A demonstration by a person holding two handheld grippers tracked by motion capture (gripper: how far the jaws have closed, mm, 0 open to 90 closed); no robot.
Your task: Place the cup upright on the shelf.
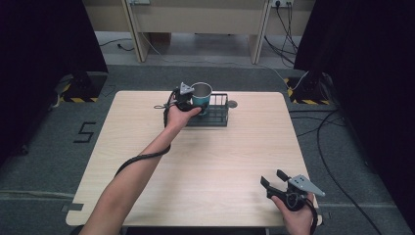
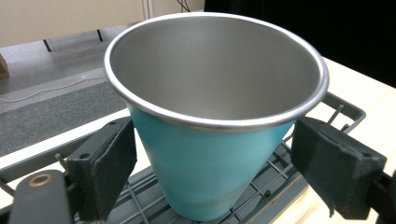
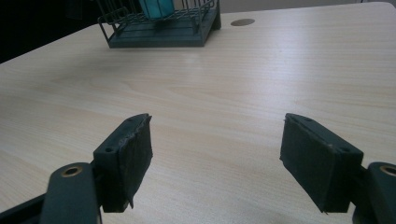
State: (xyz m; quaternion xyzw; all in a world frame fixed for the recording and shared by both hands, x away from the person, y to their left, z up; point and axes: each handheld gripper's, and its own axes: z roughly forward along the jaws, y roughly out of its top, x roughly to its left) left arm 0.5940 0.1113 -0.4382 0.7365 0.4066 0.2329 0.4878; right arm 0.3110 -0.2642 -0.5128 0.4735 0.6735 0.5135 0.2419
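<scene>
Right gripper (image 1: 274,182) idles at the near right corner of the table (image 1: 235,161), jaws spread wide over bare wood, nothing between them. Left gripper (image 1: 188,102) is far out at the wire rack (image 1: 218,115) on the far side. Teal cup (image 2: 212,112) stands upright in the rack, steel mouth up, its long axis vertical. It sits squarely between the left pads (image 2: 109,163). Both pads flank the lower wall; small gaps show on either side, so the jaws are open around it, not yet pinching. Judgement: left arm is plainly the nearer one; next move needs only a straight squeeze across the cup's body.
</scene>
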